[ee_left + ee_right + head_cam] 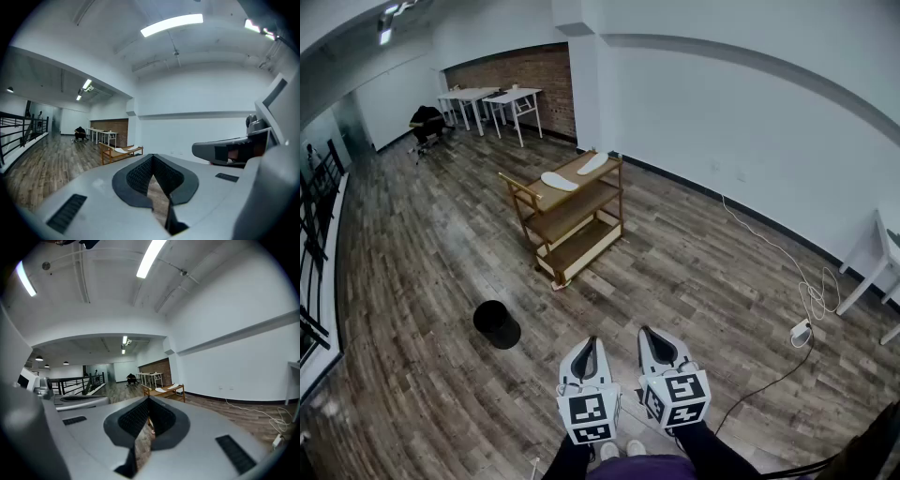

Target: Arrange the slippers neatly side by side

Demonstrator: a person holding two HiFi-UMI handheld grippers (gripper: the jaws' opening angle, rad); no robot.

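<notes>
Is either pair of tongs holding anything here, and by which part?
Nothing is held: left tongs and right tongs are shut and empty; both slippers lie on the wooden cart.

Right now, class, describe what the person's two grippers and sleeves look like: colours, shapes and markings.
The left gripper and the right gripper are white and taper to a point, with black ribbed pads on the inside. At the back each carries a white cube with black square markers. The sleeves are black.
</notes>
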